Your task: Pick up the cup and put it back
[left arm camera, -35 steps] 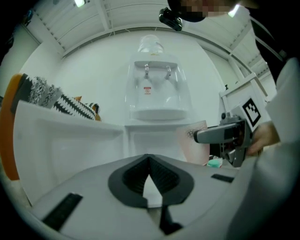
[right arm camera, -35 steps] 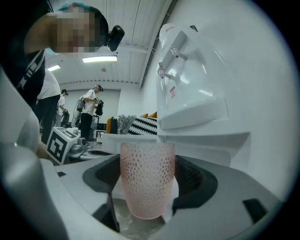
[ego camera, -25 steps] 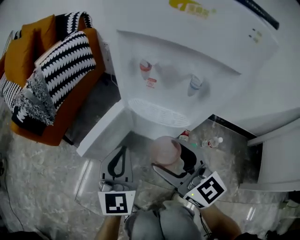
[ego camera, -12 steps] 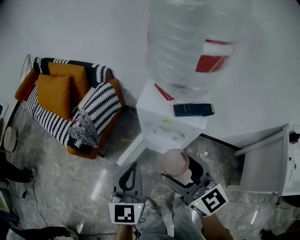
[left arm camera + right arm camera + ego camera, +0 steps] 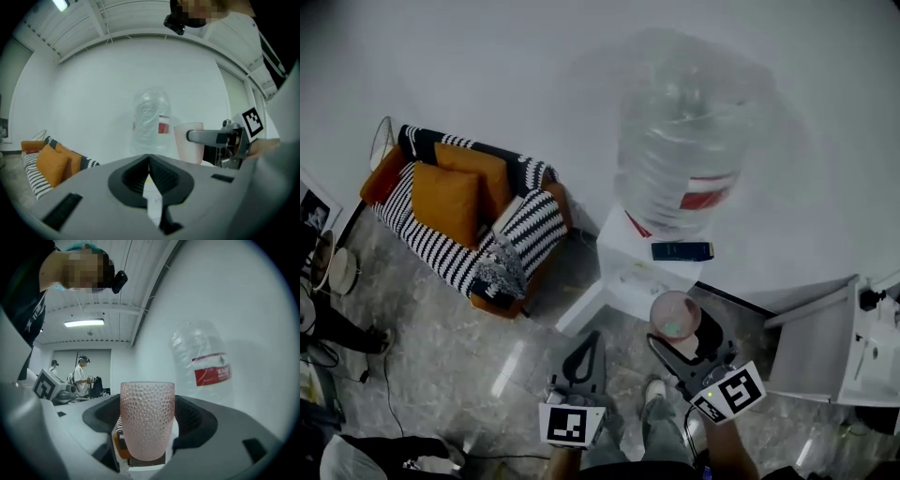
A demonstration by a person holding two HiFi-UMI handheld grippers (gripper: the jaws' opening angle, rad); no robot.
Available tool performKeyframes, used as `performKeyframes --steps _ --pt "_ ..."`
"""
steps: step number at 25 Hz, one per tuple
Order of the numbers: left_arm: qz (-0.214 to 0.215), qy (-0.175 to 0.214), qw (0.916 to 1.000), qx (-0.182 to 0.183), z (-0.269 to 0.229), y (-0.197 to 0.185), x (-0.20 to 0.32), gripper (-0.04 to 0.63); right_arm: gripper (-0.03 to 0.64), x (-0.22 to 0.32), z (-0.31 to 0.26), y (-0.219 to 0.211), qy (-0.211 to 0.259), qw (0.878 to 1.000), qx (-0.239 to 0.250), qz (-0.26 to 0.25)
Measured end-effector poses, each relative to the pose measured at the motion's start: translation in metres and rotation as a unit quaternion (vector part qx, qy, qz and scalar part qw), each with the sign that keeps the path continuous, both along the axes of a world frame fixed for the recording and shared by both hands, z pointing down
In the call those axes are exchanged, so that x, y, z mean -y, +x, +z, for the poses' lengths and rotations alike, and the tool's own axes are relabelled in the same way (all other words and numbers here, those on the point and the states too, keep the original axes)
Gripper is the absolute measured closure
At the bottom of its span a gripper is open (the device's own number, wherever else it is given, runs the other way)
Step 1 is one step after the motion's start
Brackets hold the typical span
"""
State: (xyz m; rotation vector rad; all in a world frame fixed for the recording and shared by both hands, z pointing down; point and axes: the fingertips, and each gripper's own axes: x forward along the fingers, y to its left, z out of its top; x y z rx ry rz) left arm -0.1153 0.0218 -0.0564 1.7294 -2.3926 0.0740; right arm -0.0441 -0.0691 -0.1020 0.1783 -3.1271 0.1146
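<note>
A pink dimpled cup (image 5: 673,314) stands upright between the jaws of my right gripper (image 5: 684,332), which is shut on it, low in the head view just in front of the water dispenser (image 5: 630,277). In the right gripper view the cup (image 5: 147,418) fills the middle between the jaws of the right gripper (image 5: 148,430). My left gripper (image 5: 591,339) hangs to the left of the cup, shut with nothing in it. In the left gripper view its jaws (image 5: 149,161) meet, and the cup (image 5: 188,140) shows at the right.
A large clear water bottle (image 5: 686,141) tops the white dispenser, with a dark flat object (image 5: 682,250) on the lid beside it. A striped sofa with orange cushions (image 5: 455,197) stands at left. A white cabinet (image 5: 825,337) stands at right. People (image 5: 82,373) stand far off.
The head view has pulled back from the dispenser's taps, so the whole bottle and room now show. The cup stays in the right gripper, now farther from the tap alcove.
</note>
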Motion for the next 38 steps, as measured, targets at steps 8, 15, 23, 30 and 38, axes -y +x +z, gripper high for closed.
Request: performKeyframes --steps 8,15,23,30,38 --pt "0.059 0.022 0.9975 -0.031 -0.044 0.023 0.007 0.583 0.253 0.022 -0.053 0.016 0.014 1.0 0.013 0.018" --pt "0.027 0.014 0.9995 0.001 -0.048 0.0 -0.004 0.583 0.253 0.031 -0.07 0.015 0.021 0.999 0.019 0.016" --pt "0.014 0.016 0.9998 0.001 -0.051 -0.022 -0.01 0.583 0.253 0.017 -0.07 -0.006 0.016 1.0 0.017 -0.009" --pt "0.02 0.021 0.9996 0.008 -0.055 -0.035 -0.009 0.583 0.253 0.014 -0.075 -0.019 0.017 0.999 0.024 -0.012" --pt "0.033 0.026 0.9991 0.006 -0.059 -0.032 0.0 0.583 0.253 0.004 -0.059 -0.032 0.015 1.0 0.006 -0.013"
